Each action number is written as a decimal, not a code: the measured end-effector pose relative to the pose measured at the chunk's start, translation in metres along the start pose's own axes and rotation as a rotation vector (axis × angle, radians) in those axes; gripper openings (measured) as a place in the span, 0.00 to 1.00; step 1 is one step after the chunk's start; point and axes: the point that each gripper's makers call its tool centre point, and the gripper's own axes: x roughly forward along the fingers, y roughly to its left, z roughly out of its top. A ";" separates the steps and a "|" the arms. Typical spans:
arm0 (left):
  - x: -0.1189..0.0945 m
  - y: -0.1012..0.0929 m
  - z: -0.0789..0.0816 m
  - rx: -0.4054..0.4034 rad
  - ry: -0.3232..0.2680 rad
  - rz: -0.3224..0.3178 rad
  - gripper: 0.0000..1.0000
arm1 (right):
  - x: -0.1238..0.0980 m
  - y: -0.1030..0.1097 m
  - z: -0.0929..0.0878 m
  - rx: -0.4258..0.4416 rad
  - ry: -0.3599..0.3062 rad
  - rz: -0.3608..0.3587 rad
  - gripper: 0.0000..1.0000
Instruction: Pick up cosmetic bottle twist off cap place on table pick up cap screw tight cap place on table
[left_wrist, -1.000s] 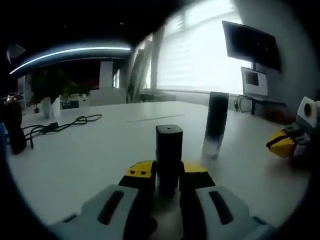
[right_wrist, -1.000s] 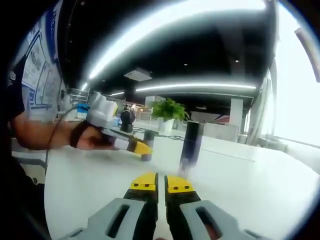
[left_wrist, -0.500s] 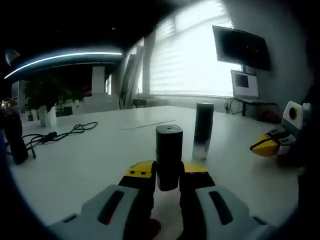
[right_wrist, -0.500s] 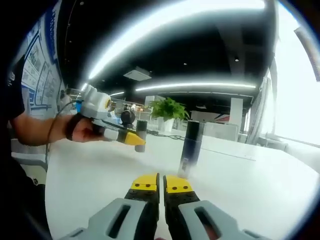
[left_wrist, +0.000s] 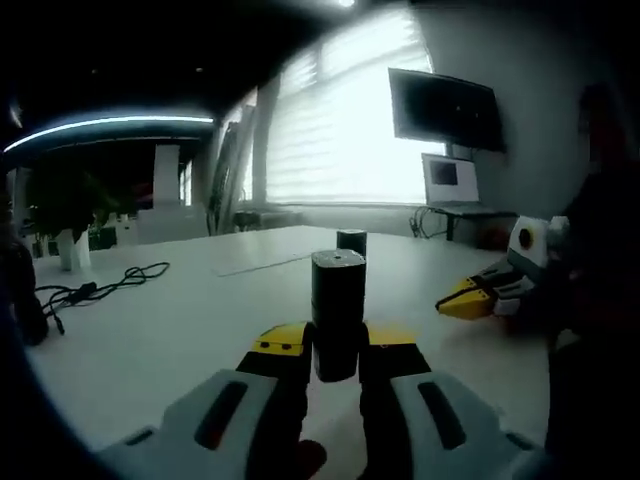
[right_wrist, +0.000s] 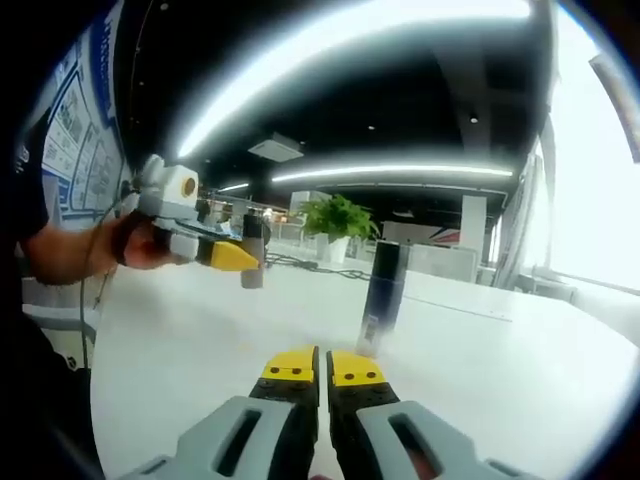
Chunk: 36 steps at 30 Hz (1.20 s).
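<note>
My left gripper (left_wrist: 338, 342) is shut on a dark cap (left_wrist: 338, 298), which stands upright between its yellow-tipped jaws. Behind the cap, just the top of the dark cosmetic bottle (left_wrist: 351, 238) peeks out. In the right gripper view the bottle (right_wrist: 382, 295) stands upright on the white table (right_wrist: 480, 380), without its cap. To its left, the left gripper (right_wrist: 238, 258) holds the cap (right_wrist: 253, 263) above the table in a person's hand. My right gripper (right_wrist: 322, 368) is shut on nothing, low and short of the bottle. It also shows at the right of the left gripper view (left_wrist: 465, 299).
A black cable (left_wrist: 100, 285) lies on the table's far left. A potted plant (right_wrist: 338, 220) stands beyond the bottle. A wall screen (left_wrist: 445, 108) and a smaller monitor (left_wrist: 448, 180) sit by the bright window. A person's forearm (right_wrist: 65, 250) reaches in at the left.
The left gripper has risen and drawn away from the bottle with the cap in it. In its view the bottle has slid behind the cap. The right gripper has stayed put.
</note>
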 end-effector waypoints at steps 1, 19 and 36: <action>-0.001 -0.001 0.000 -0.001 -0.003 -0.006 0.10 | 0.000 0.000 0.000 -0.002 0.001 0.000 0.00; -0.025 -0.057 0.017 0.019 -0.039 -0.211 0.09 | -0.002 0.003 0.005 0.017 -0.026 0.023 0.00; -0.032 -0.081 0.018 0.006 -0.108 -0.385 0.09 | -0.004 0.009 0.012 0.040 -0.058 0.059 0.00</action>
